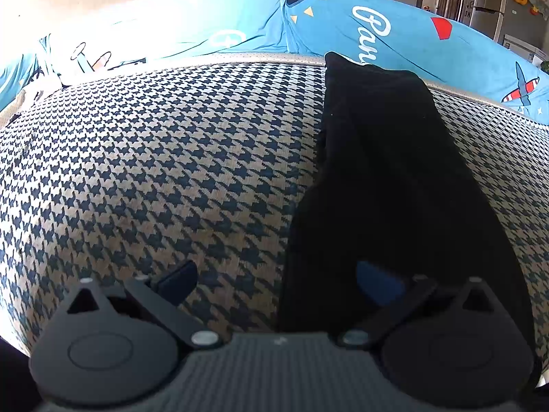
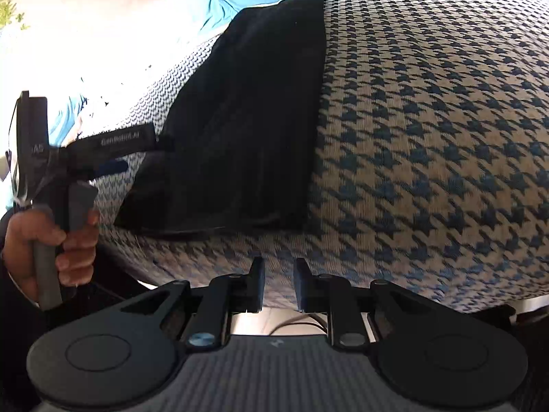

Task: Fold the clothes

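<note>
Work surface: broad cushion upholstered in tan-and-navy houndstooth weave (image 1: 154, 158), backed by a blue printed sheet with white lettering and aeroplane motifs (image 1: 394, 27). Task item: long black folded garment of soft dark cloth (image 2: 240, 113), lying flat on the houndstooth cushion, far end touching the blue sheet, near hem close to the cushion's front edge. Left gripper (image 1: 278, 281): jaws spread wide, 1 blue-padded finger (image 1: 377, 285) over the black cloth, the other over bare weave; nothing pinched. Right gripper (image 2: 279, 281): jaws narrowed to a slim gap, empty, poised just short of the cushion's near edge and clear of the garment. Likely faults from here: closing the left jaws with only 1 finger on cloth risks catching a single layer, so the existing fold peels apart on lifting. Driving the narrowed right jaws at the hem risks pushing and bunching the cloth rather than admitting it. Uneven lift between the 2 grippers risks a skewed crease.
</note>
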The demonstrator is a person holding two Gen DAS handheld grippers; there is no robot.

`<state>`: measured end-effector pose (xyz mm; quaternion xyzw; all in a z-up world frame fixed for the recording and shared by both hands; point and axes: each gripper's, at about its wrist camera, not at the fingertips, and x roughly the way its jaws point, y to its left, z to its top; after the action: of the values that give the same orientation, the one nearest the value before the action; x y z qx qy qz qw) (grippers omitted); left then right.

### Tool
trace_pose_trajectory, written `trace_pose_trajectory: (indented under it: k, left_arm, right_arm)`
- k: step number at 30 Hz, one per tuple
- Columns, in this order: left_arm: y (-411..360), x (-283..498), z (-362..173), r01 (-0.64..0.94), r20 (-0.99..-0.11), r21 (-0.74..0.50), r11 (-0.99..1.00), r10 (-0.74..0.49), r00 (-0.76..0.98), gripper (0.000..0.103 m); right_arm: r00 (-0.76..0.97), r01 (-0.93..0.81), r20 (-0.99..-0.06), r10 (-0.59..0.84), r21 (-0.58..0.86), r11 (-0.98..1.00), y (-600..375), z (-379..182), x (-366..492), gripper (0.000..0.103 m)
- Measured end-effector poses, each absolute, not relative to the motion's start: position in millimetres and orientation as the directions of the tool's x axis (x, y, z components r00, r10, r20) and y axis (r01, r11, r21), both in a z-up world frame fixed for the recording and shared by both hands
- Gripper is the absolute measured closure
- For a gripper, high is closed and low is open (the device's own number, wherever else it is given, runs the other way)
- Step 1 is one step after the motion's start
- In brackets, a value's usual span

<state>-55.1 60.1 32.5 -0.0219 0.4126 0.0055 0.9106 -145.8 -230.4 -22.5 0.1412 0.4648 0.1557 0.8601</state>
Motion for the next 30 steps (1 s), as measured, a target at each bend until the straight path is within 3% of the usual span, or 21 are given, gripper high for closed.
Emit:
trace_pose_trajectory:
  k: [7,11,19,21,27,30]
  left_arm:
    - [57,-56,31,-0.019,-0.754,-0.031,0.999,-0.011,0.657,0.000]
    - [57,-55,30,-0.017,-0.756,-0.030,0.999,-0.012,0.654,0.000]
    - [59,-53,28,-0.030,-0.766,-0.041,0.999,-0.012,0.642,0.000]
    - [59,-53,28,-0.030,-0.767,-0.042,0.999,-0.013,0.642,0.000]
    - [61,-52,28,-0.037,-0.768,-0.043,0.998,-0.009,0.640,0.000]
    - [62,-52,28,-0.042,-0.768,-0.045,0.998,-0.008,0.641,0.000]
  right_arm:
    - [0.644,-0.089,-0.672,0.366,0.409,0.908,-249,-8,-151,0.083]
    - [0.663,-0.037,-0.633,0.400,0.506,0.862,-263,-16,-135,0.083]
    - [0.593,-0.053,-0.647,0.480,0.563,0.825,-264,-33,-115,0.082]
    - [0.583,-0.075,-0.657,0.479,0.543,0.836,-261,-33,-116,0.088]
    - [0.513,-0.133,-0.714,0.477,0.483,0.866,-238,-36,-127,0.090]
    - [0.437,-0.181,-0.741,0.510,0.483,0.857,-229,-41,-133,0.096]
